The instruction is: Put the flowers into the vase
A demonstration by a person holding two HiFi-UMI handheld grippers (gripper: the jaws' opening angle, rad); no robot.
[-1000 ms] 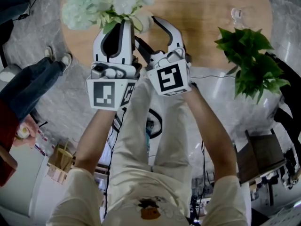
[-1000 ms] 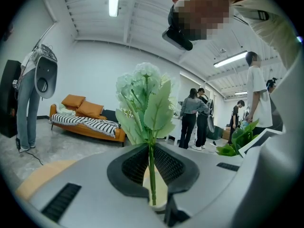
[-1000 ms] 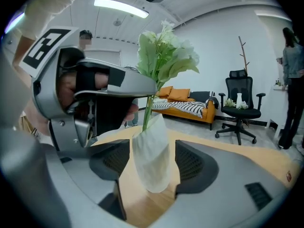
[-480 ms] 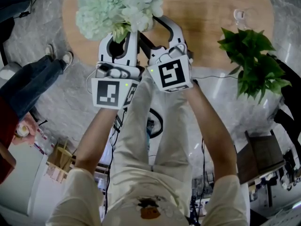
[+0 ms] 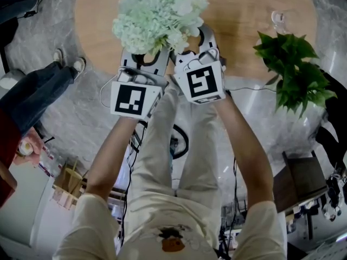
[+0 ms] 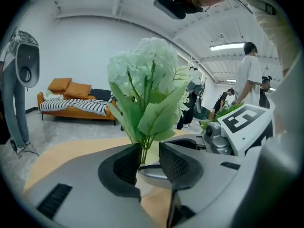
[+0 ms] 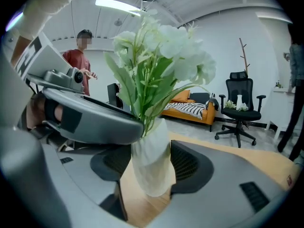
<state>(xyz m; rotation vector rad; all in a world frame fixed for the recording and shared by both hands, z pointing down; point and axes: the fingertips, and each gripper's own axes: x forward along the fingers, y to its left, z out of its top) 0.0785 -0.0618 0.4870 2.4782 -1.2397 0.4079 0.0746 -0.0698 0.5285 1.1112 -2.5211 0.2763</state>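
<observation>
Flowers (image 5: 160,15): 1 pale green-white bunch, upright, stems down in the mouth of the white vase (image 7: 152,151). The vase is at the near edge of the round wooden table (image 5: 255,31), roughly mid-width. Can't tell if its base is on the wood or just above it.

Right gripper (image 7: 149,164): both pads pressed on the vase body, 1 each side, firm clamp.

Left gripper (image 6: 149,159): jaws have just been opening. The stems run up between the 2 pads just above the vase rim, with a gap showing at the right-hand pad, so no squeeze.

The 2 tools sit side by side, and the blooms cover their tips from above.

Outward:
- Clear glass piece (image 5: 277,19) near the table's far right edge, well apart from the vase.
- Leafy green plant (image 5: 290,72) just off the table's right edge.
- Orange sofa (image 6: 71,103) by the back wall, black office chair (image 7: 240,106) near it.
- People standing around the room.
</observation>
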